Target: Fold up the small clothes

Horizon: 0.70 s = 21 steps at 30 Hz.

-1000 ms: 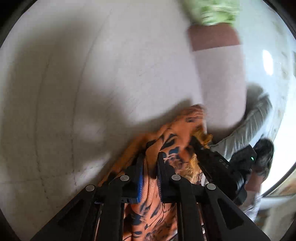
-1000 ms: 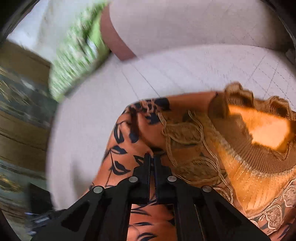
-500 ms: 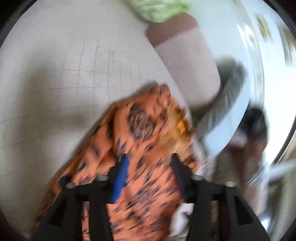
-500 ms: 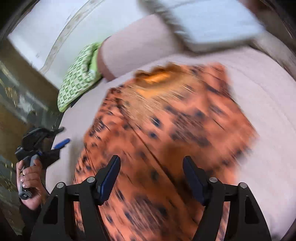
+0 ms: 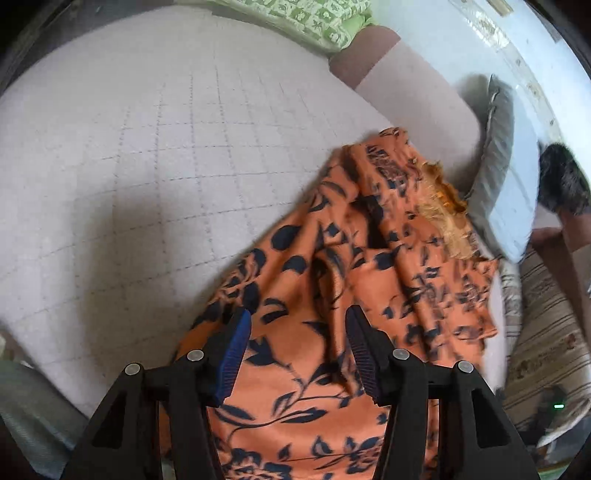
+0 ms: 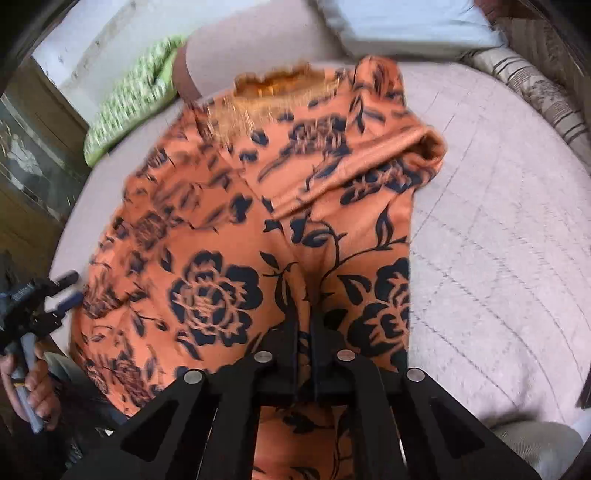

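Orange garment (image 6: 236, 236) with dark blue floral print lies spread on the quilted bed cover (image 5: 155, 155), neckline with tan lace trim (image 6: 269, 85) toward the far pillows, lower part hanging over the near edge of the bed. One sleeve (image 6: 399, 155) is folded across the chest.

Right gripper (image 6: 304, 332): jaws pressed together, pinching a ridge of the orange fabric near the near edge; jaws closed within the last half second after briefly spreading.

Left gripper (image 5: 295, 332): jaws spread about halfway, blue pads showing, orange cloth lying under and between them but pads not pressing it; it opened within the last second. In the right wrist view the left gripper (image 6: 48, 295) sits off the garment's left side, held in the person's hand (image 6: 35, 384), blurred.

No containers in view.

Surface: pale pinkish quilted cover with grid stitching. At the far edge a pink bolster pillow (image 5: 417, 92), a green patterned pillow (image 6: 129, 99), a white-and-grey pillow (image 5: 513, 192). A striped cushion (image 6: 535, 92) at the far right corner. White wall (image 5: 443, 33) behind; dark wooden cabinet (image 6: 33, 155) left of the bed.
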### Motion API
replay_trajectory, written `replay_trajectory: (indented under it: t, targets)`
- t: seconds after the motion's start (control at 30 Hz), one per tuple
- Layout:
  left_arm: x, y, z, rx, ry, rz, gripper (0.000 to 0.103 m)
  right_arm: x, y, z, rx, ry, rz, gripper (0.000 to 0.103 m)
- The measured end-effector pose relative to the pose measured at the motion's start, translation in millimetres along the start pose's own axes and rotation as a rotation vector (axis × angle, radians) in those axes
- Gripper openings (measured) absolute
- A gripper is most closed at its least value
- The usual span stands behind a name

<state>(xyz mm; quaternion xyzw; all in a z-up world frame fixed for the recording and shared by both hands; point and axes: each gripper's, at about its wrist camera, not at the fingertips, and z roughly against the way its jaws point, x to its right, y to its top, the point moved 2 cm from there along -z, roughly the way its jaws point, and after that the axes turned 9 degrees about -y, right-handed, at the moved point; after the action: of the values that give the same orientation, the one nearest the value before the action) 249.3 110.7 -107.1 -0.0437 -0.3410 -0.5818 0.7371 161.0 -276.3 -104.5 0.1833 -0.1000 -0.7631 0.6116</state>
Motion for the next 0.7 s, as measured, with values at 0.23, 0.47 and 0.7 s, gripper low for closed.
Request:
replay_trajectory:
  t: [0.23,0.47,0.7]
  targets:
    - [-16.0,-6.8,19.1,0.025,0.034,0.070,0.053,15.5,-7.5,-7.0,-0.051,-0.068,-0.034,0.020]
    - [-21.8,-0.7,34.6,0.095,0.151,0.045,0.054,56.8,-8.5,36.9,0.087,0.076,-0.255,0.077]
    - [-17.8,-10.4,16.1,-0.009,0.225,-0.012,0.053,65.5,-15.6,0.0,-0.120,0.043,-0.320,0.061]
